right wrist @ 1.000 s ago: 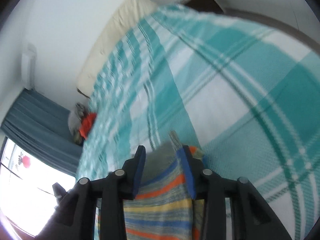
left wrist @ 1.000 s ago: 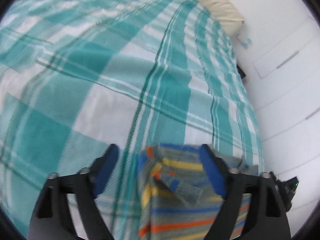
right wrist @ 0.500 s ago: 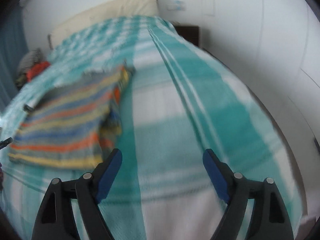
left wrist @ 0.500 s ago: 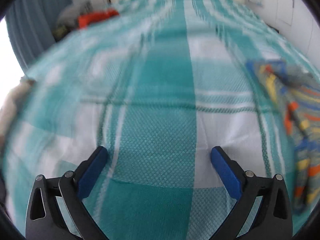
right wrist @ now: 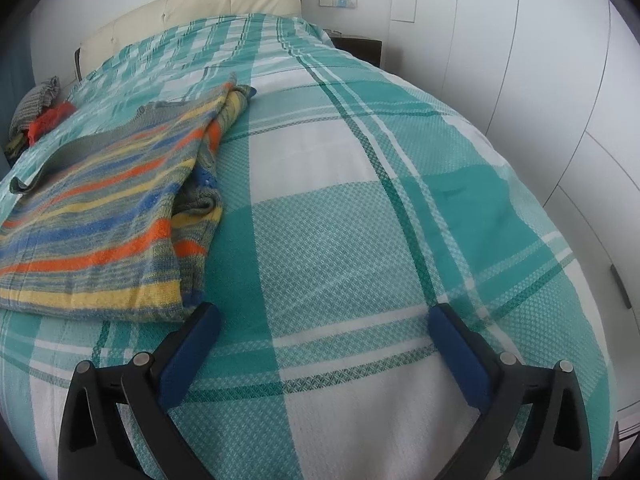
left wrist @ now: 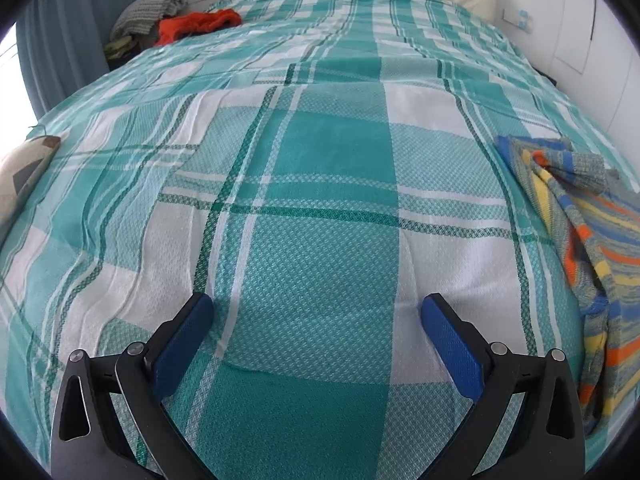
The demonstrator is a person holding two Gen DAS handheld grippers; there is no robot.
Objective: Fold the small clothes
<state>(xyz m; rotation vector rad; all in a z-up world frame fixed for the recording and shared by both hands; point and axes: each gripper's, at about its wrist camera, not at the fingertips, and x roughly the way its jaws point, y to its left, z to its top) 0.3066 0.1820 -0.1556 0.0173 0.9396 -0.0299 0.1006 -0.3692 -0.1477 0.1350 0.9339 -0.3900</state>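
A striped knit garment (left wrist: 592, 240) in grey, orange, blue and yellow lies folded on the teal plaid bedspread (left wrist: 320, 160). In the left wrist view it sits at the right edge, well to the right of my left gripper (left wrist: 316, 304), which is open over bare bedspread. In the right wrist view the same garment (right wrist: 100, 216) lies to the left, its near corner just beyond the left fingertip of my right gripper (right wrist: 324, 312). That gripper's jaws are opening, with only bedspread (right wrist: 360, 200) between them.
A red garment (left wrist: 196, 24) and grey clothes (left wrist: 152, 8) are piled at the bed's far left, by a blue curtain (left wrist: 60, 32). A cream headboard (right wrist: 192, 4) is at the far end. White wardrobe doors (right wrist: 540, 60) and a dark nightstand (right wrist: 360, 46) run along the right.
A second ago both grippers were at the striped garment, the right one narrow around its edge. Both have since let go, opened wide and swung away to either side of it.
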